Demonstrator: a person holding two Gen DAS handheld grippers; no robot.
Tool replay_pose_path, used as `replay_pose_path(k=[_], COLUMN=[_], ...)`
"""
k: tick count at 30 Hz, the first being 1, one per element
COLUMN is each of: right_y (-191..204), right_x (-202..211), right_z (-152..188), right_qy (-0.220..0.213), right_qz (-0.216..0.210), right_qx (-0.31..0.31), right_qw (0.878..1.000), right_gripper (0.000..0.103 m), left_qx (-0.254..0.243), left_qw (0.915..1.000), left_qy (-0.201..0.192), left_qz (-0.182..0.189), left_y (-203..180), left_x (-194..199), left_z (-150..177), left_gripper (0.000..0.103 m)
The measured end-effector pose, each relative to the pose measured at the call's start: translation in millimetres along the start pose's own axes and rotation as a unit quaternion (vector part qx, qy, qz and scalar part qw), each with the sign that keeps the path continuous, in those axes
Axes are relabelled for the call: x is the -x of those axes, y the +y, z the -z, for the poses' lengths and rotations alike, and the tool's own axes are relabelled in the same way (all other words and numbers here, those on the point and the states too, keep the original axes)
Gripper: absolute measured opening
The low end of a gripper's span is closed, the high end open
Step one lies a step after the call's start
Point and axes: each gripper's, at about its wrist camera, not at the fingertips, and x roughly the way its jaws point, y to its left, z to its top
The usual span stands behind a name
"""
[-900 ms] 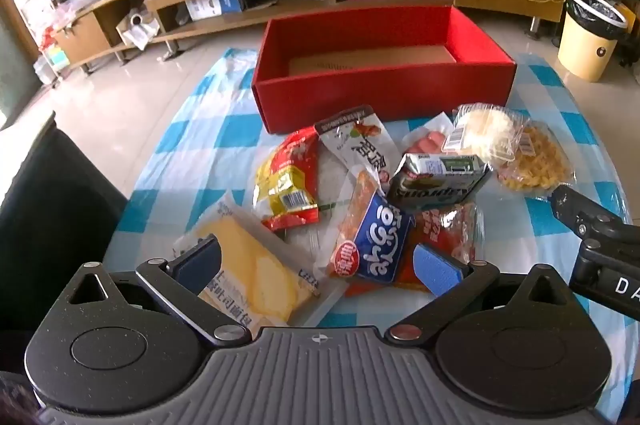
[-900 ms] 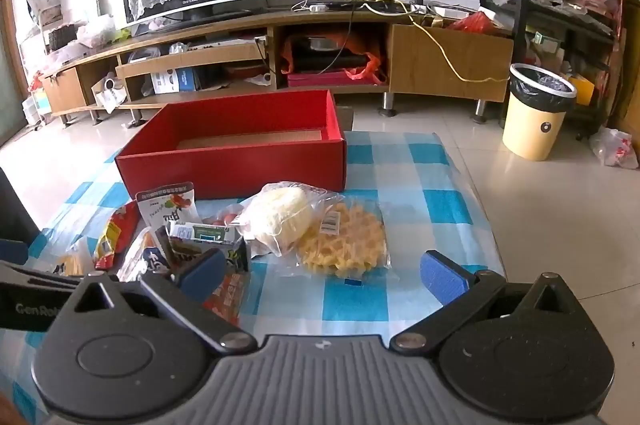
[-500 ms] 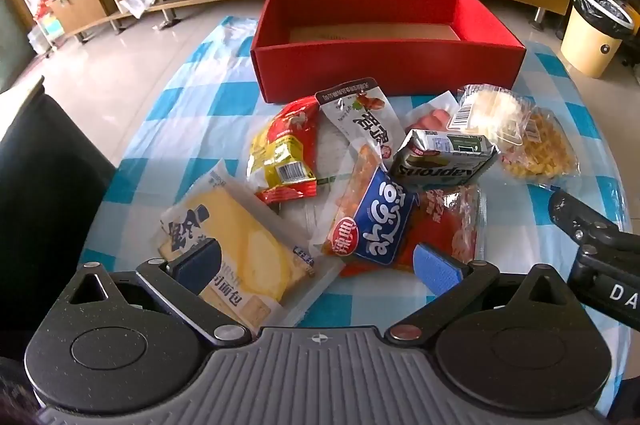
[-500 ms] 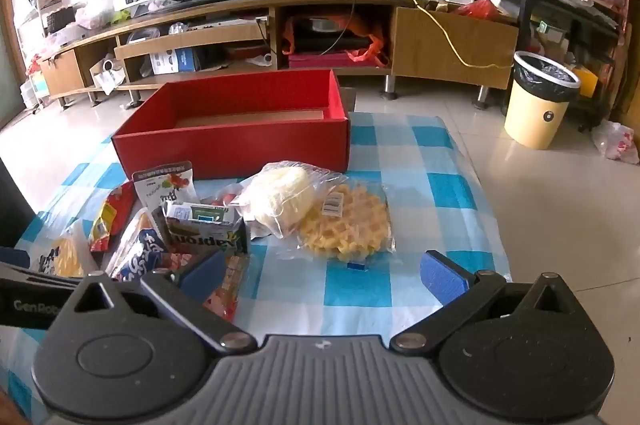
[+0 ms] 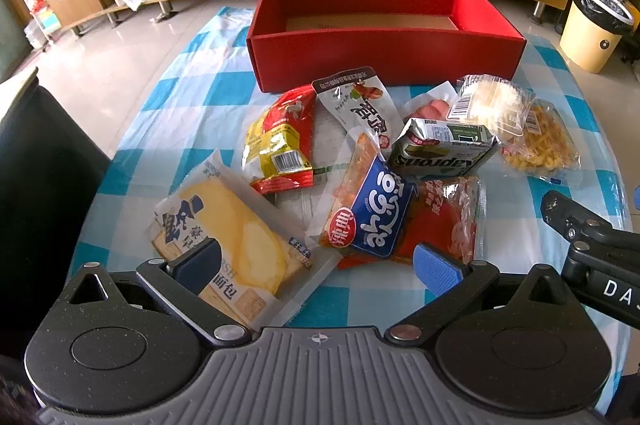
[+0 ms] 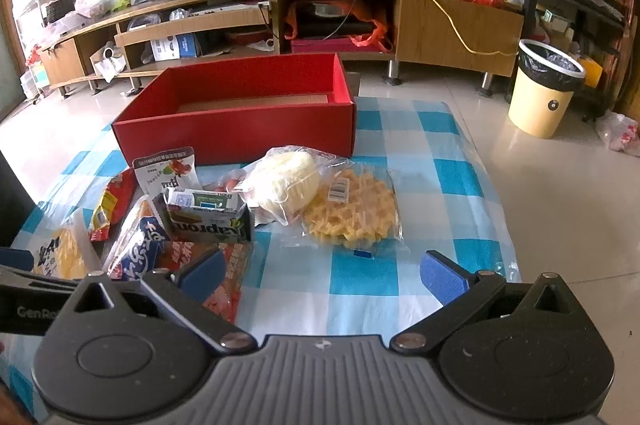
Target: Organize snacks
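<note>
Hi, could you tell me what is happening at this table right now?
A person holding a gripper in each hand is about to sort snacks into the red box, which looks empty: only its cardboard floor shows. The left gripper hangs open over the yellow bread packet and the blue noodle packet, gripping nothing. The right gripper is open too, over the checked cloth near the waffle bag. All the snacks lie in a pile in front of the box.
</note>
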Motion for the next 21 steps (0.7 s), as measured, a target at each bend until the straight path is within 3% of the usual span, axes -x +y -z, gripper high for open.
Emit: replay_pose_path(k=[21], right_y=[4.6], right_x=[-4.4], right_z=[2.1], right_qy=[0.018], right_qz=[0.003], right_qx=[0.01], right_qw=[1.0], right_gripper=[0.101], left_qx=[0.01], left_qw=[0.9999], left_qy=[0.001], left_qz=[-0.001], left_y=[2.4], left_x=[0.4], left_z=[-4.9], left_gripper=[0.103])
